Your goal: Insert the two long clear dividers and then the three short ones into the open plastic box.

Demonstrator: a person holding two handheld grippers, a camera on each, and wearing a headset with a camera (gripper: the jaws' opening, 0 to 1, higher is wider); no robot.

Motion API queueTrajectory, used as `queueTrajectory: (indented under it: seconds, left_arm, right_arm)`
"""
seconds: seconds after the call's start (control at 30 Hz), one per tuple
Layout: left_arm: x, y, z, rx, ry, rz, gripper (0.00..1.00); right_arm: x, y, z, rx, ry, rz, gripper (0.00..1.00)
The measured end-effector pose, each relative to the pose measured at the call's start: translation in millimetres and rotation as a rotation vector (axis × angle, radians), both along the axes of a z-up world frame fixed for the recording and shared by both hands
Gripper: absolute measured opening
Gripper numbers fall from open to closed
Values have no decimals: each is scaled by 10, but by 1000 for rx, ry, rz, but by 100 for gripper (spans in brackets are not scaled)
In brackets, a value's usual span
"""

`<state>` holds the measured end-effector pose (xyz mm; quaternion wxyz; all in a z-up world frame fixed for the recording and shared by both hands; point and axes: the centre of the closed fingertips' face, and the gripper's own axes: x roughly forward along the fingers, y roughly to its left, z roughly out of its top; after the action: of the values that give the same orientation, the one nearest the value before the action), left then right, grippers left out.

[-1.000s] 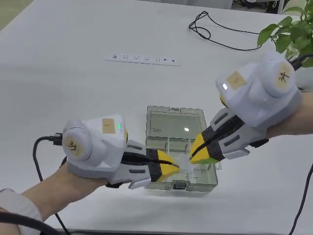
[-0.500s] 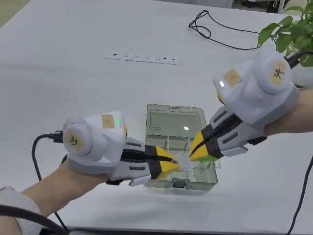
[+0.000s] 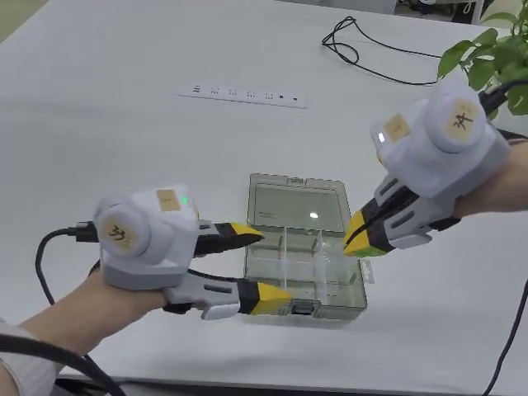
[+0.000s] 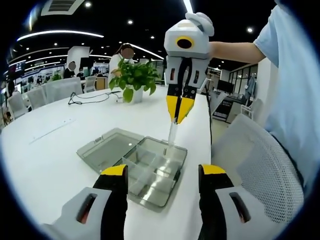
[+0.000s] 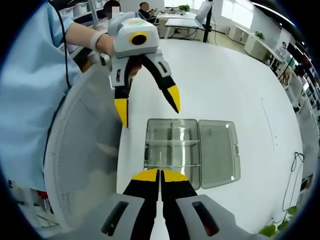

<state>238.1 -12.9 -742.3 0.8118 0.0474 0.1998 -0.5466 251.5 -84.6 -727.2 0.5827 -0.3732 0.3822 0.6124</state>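
Observation:
The open clear plastic box [image 3: 356, 302] lies on the white table, lid [image 3: 297, 206] flat behind it, with clear dividers standing inside. My right gripper [image 3: 356, 247] hovers over the box's right side, shut on a short clear divider [image 4: 171, 136] that hangs down from its yellow tips toward the box [image 4: 98, 156]. My left gripper [image 3: 274, 264] is open at the box's left front, its jaws spread wide with nothing between them. In the right gripper view the box [image 5: 148, 145] lies below my shut jaws [image 5: 160, 173], with the open left gripper [image 5: 147, 102] beyond it.
A white power strip [image 3: 243, 96] lies farther back on the table, and a black cable [image 3: 363, 54] curls at the far right. A potted plant [image 3: 487, 49] stands at the right edge. A mesh chair back [image 4: 260, 170] is beside the table.
The left gripper, which met the right one at the clear divider, has opened wide and drawn back to the left. The right gripper still holds the divider, slightly farther right.

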Motion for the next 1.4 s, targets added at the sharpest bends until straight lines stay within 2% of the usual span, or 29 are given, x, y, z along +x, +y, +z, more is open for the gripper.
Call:
queueTrajectory:
  seconds: [0.13,0.23,0.37,0.77,1.17,1.4]
  left_arm:
    - [44,92,-72,19,27,58,72]
    - [68,149,-107,28,35,92,81]
    - [72,213,-139,34,52,118,89]
    - [73,297,-161,26,68,142,85]
    - [67,298,-184,21,83,145,83]
    - [61,308,-189,18,85,147,82]
  right_arm:
    - [112,-116,-69,-58,-23,-23,2]
    - [131,-157,-123,-94,-31,-22,2]
    - [134,-174,-183,-121,-32,-22,2]
    - [131,-179,-281,-151,-3,-19,2]
    - [117,-178,-380,-165,3,-4,2]
    - [173,-181,-483,-187,13,3,2]
